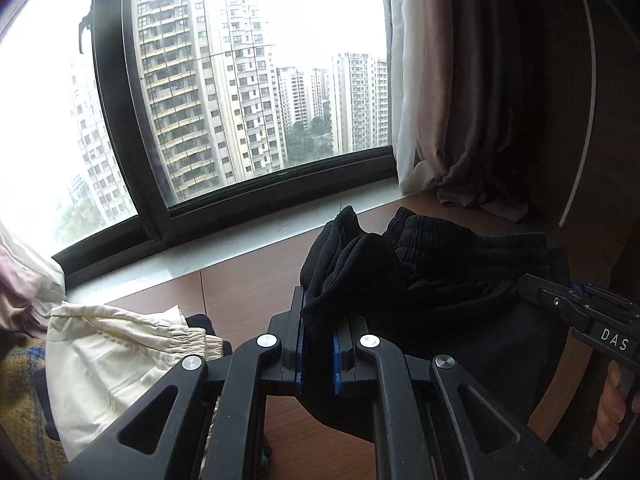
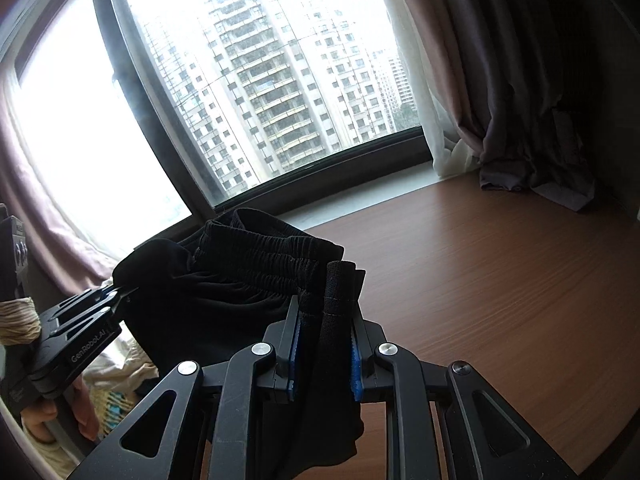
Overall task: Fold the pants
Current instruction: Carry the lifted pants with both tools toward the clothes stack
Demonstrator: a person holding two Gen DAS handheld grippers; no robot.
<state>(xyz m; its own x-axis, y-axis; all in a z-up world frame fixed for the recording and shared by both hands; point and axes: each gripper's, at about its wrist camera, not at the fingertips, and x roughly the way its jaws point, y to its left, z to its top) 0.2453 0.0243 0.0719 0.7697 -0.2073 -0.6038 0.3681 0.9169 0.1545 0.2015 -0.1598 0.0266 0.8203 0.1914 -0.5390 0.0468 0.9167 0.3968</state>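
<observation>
Left claw [image 1: 318, 344] clamped on black pants [image 1: 440, 280], right claw [image 2: 324, 344] clamped on their other corner, cream garment [image 1: 112, 356] left of left claw, wooden bench [image 2: 500, 280] beneath

A large dark-framed window [image 1: 256, 80] is seen beyond the wooden table [image 2: 500, 280], and tall apartment towers [image 2: 280, 80] are shown through the glass. A pale sill [image 1: 240, 240] is set between frame and table. At the right, a white sheer curtain [image 1: 408, 80] and a darker drape [image 2: 520, 80] are bunched onto the table's far corner. A cream garment [image 1: 112, 348] with a gathered elastic edge is laid at the left, beside a yellow-and-blue patterned cloth [image 1: 24, 400].
</observation>
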